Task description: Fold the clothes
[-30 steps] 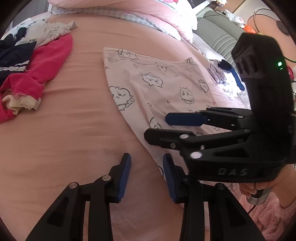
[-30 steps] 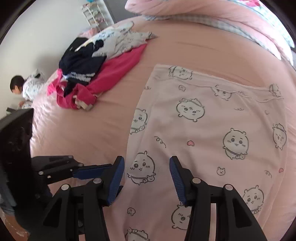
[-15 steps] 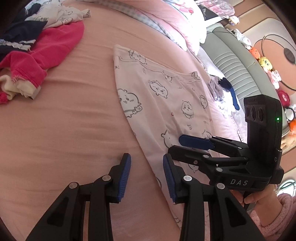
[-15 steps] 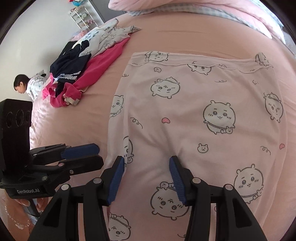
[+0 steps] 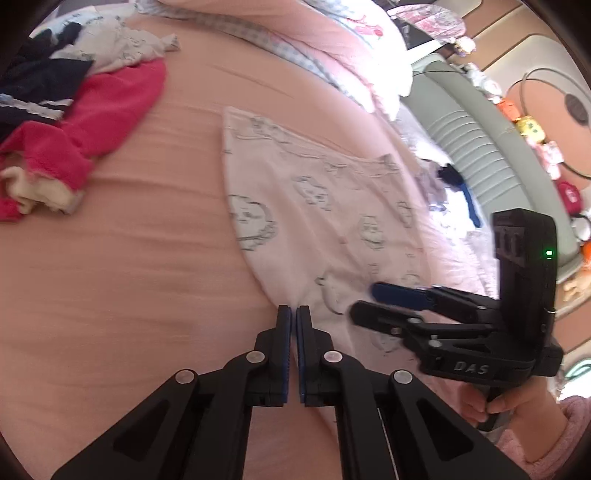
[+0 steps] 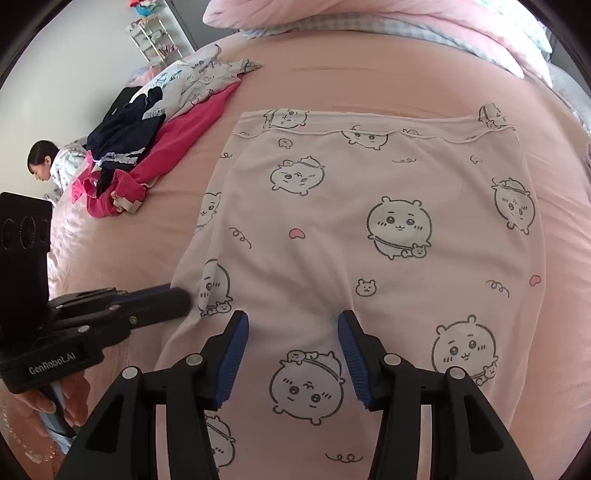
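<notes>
While two grippers are working over the bed, one pale pink garment point(image 6: 369, 229) printed with cartoon animals is lying flat on the pink sheet point(image 5: 110, 277), its hemmed edge on the far side and its near part running under the tools. The left gripper point(image 5: 294, 314) is sitting closed at the garment's left edge, its blue pads pressed together; the cloth is puckering right at the tips, so it is looking pinched, though the frame is too blurred to be sure. The right gripper point(image 6: 293, 325) is hovering over the middle of the garment with its jaws standing partly open and nothing between the pads but the cloth lying below them. A hand point(image 5: 498, 402) in a fuzzy pink sleeve is holding the right tool's handle.

On the far left of the bed one loose heap of clothes point(image 6: 147, 140) is lying well apart from the garment: a bright pink piece, a dark navy piece and a pale printed piece are showing in it. A pink quilt point(image 6: 369, 22) with a checked border is bunching along the far edge. Beyond the bed's left side a person point(image 6: 48, 162) is sitting low by a white wall, and a white shelf rack point(image 6: 151, 33) is standing in the far corner. To the right, a grey-green padded bench point(image 5: 491, 155) is carrying a row of small plush toys point(image 5: 532, 129)
</notes>
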`<state>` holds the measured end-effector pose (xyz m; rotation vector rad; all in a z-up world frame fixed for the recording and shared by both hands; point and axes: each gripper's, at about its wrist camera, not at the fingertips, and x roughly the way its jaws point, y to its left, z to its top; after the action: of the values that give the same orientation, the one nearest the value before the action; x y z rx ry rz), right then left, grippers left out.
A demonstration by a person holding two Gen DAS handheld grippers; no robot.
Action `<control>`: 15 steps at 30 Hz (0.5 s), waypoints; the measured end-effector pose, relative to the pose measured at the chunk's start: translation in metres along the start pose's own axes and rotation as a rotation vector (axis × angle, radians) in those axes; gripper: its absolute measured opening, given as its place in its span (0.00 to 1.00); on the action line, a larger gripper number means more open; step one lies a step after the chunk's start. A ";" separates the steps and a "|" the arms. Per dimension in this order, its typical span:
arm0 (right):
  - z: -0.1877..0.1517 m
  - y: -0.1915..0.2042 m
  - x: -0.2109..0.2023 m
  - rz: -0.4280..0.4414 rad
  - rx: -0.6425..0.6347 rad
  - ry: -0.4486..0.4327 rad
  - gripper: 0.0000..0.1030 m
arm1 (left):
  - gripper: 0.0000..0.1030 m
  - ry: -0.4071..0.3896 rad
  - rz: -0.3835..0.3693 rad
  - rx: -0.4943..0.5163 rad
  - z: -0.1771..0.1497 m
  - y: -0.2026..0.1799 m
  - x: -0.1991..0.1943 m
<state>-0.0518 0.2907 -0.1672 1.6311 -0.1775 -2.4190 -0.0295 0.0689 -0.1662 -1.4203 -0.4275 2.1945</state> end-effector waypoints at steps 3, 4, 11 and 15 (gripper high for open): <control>0.000 0.003 0.000 -0.025 -0.017 -0.007 0.49 | 0.01 0.018 -0.014 -0.068 0.000 0.017 0.001; -0.001 0.004 -0.001 -0.032 -0.020 -0.011 0.49 | 0.01 0.030 -0.059 -0.101 0.000 0.022 0.002; -0.002 -0.001 -0.012 -0.061 -0.006 -0.041 0.49 | 0.27 0.064 -0.198 -0.183 0.004 0.029 0.011; -0.001 -0.014 -0.016 -0.015 0.051 -0.035 0.49 | 0.55 0.032 -0.215 -0.163 0.007 0.024 0.004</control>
<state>-0.0468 0.3081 -0.1566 1.6169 -0.2357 -2.4752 -0.0426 0.0511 -0.1784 -1.4183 -0.7274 2.0003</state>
